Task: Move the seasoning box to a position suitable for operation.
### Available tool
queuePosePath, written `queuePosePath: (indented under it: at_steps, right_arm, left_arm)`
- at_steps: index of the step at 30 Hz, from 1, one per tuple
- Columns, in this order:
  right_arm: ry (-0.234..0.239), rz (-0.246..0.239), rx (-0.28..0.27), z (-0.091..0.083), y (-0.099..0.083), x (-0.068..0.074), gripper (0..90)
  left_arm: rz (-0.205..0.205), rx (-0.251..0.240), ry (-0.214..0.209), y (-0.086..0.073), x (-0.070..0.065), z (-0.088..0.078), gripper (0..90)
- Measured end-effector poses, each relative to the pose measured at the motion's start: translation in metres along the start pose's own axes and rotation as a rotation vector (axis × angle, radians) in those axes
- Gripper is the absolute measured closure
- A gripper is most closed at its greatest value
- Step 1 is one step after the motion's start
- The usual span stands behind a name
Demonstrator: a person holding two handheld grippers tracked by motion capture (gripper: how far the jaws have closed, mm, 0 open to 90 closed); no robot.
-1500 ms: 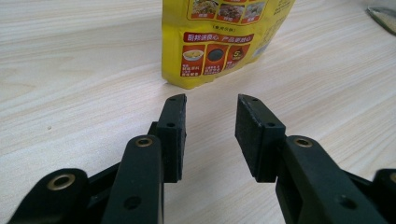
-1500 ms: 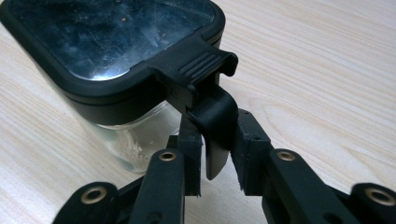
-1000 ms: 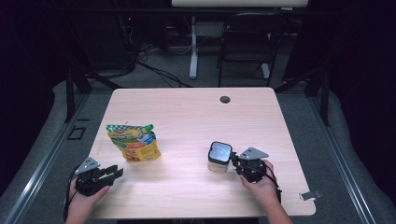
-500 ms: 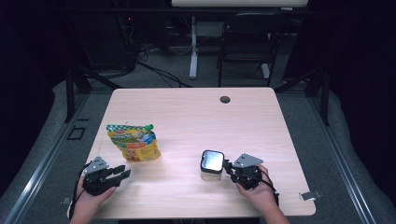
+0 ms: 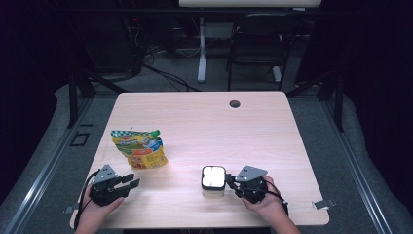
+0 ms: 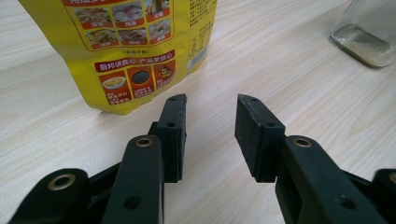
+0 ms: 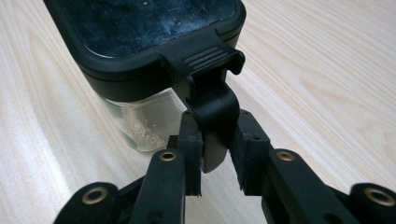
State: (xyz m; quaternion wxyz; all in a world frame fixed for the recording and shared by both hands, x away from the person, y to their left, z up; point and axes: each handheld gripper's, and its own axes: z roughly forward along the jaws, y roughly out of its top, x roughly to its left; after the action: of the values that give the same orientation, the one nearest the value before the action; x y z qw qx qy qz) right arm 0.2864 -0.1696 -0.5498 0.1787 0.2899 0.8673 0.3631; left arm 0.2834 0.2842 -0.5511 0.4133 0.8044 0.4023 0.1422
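Note:
A clear square container [image 5: 213, 179] with a black lid [image 7: 154, 28] stands near the table's front edge; pale grains lie at its bottom. My right gripper [image 5: 228, 181] comes at it from the right. Its jaws are shut on the lid's black latch [image 7: 210, 102], seen close in the right gripper view [image 7: 217, 123]. A yellow food pouch [image 5: 139, 148] lies at the left of the table. My left gripper [image 5: 132, 181] rests open just in front of it, nothing between its jaws [image 6: 210, 105]. The left gripper view shows the pouch [image 6: 135, 51] close ahead and the container [image 6: 369, 32] farther off.
The light wooden table [image 5: 204, 122] has a dark cable hole [image 5: 234, 104] near its far edge. A small clip [image 5: 324, 203] sticks out at the front right edge. Beyond the table stand a chair [image 5: 253, 48] and desk legs on a dark floor.
My right gripper has drawn the container left and toward the front edge of the table. The left gripper has hardly shifted and stays open.

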Motion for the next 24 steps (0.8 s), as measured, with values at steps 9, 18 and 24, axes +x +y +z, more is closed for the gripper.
queuePosePath:
  at_steps: [9,18,24]
  right_arm:
    - [0.029,0.021,-0.019,0.000,0.000,-0.001,69.7]
    - [0.038,0.042,-0.033,-0.020,0.005,-0.001,61.9]
    - [0.024,0.077,-0.045,-0.032,0.007,-0.001,68.0]
  left_arm:
    - [-0.006,0.000,0.000,0.000,-0.001,0.001,63.9]
    - [0.004,-0.017,-0.052,0.006,-0.009,0.004,63.3]
    - [0.029,-0.003,-0.072,0.011,-0.017,0.010,63.2]
